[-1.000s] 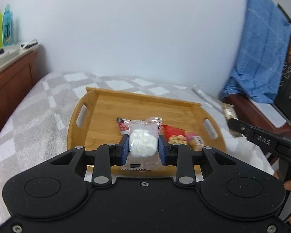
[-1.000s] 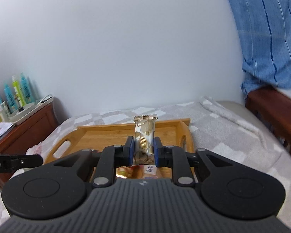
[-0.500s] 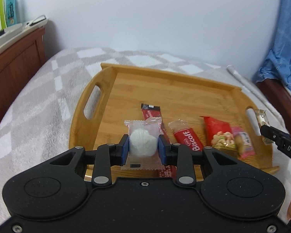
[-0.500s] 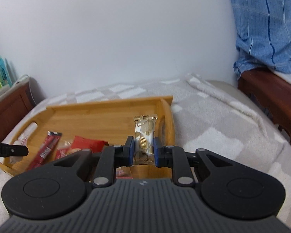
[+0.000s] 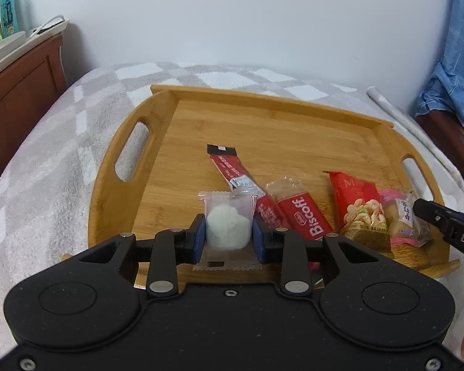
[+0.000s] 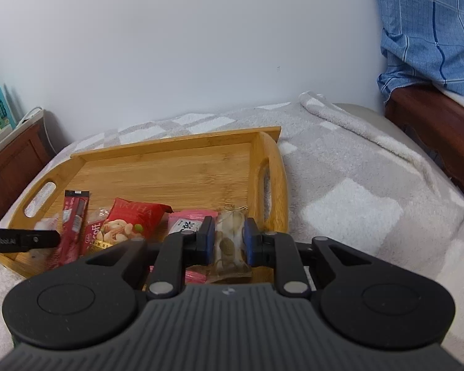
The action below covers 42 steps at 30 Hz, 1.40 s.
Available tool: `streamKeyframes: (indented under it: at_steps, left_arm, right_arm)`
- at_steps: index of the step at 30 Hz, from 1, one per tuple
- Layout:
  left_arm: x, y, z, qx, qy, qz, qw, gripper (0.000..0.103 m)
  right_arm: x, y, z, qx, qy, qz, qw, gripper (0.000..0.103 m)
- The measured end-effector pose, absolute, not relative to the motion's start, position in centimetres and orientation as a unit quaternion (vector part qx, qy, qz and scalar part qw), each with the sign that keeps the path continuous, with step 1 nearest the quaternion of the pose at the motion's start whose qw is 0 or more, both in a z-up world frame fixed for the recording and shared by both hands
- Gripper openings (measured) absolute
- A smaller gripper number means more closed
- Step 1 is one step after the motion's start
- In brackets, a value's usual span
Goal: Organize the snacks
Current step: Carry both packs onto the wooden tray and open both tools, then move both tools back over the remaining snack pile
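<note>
1. Left gripper (image 5: 229, 235): blue pads pinch a clear packet holding a white round sweet (image 5: 228, 228); the packet hangs over the near left part of the wooden tray (image 5: 157, 117).
2. Right gripper (image 6: 229, 241): pads pressed onto a gold-printed clear packet (image 6: 230, 242), held upright above the tray's near right corner, beside the right handle slot (image 6: 264, 185).
3. Tray contents, left wrist view: dark red stick sachet (image 5: 232, 173) lying diagonally; red Biscoff biscuit pack (image 5: 306, 216) just right of it, the two touching; red nut pouch (image 5: 358, 207); pink-edged pastry packet (image 5: 402, 216) touching the pouch, near the right handle.
4. Setting: tray rests on a grey-and-white checked blanket (image 5: 55, 160); brown wooden cabinet (image 5: 18, 83) at left carrying bottles (image 5: 7, 6); blue cloth (image 6: 430, 31) at right.
</note>
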<state>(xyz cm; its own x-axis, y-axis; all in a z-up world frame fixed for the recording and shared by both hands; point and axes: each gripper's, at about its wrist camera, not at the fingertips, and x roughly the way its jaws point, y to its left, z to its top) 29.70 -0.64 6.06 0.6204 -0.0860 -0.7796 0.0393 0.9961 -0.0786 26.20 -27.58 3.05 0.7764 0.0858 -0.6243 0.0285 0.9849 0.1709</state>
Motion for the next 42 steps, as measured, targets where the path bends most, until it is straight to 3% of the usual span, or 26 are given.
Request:
streamKeyframes:
  at_steps: [5, 7, 9, 10, 19, 24, 32, 42]
  left_arm:
    - [29.6, -1.1, 5.7, -0.016, 0.436, -0.032, 0.899, 0.03]
    - [29.5, -1.1, 5.8, -0.02, 0.438, -0.03, 0.898, 0.03]
    - [29.1, -1.0, 6.1, -0.025, 0.437, -0.025, 0.899, 0.03]
    - [28.8, -0.9, 6.4, -0.025, 0.433, -0.025, 0.901, 0.031]
    - [23.7, -0.8, 9.2, -0.003, 0.393, -0.062, 0.918, 0.065]
    - [19.8, -1.2, 9.2, -0.005, 0.389, -0.09, 0.917, 0.076]
    - [14.1, -2.1, 8.8, -0.006, 0.386, -0.11, 0.916, 0.084]
    - [10.6, -2.7, 6.9, 0.001, 0.405, -0.127, 0.906, 0.085]
  right_arm:
    - [26.1, -27.5, 3.3, 0.09, 0.331, 0.019, 0.939, 0.029]
    - [25.8, -27.5, 3.4, 0.097, 0.328, 0.019, 0.939, 0.039]
    - [25.5, -27.6, 3.6, 0.104, 0.322, 0.02, 0.941, 0.039]
    - [25.2, -27.6, 3.8, 0.106, 0.316, 0.02, 0.943, 0.047]
    - [21.1, -27.5, 4.7, 0.104, 0.293, 0.028, 0.95, 0.077]
    - [18.9, -26.8, 5.4, 0.076, 0.288, 0.036, 0.954, 0.09]
    - [15.1, -25.9, 5.3, 0.07, 0.288, 0.043, 0.954, 0.094]
    - [11.9, -24.4, 4.8, 0.033, 0.287, 0.051, 0.956, 0.097]
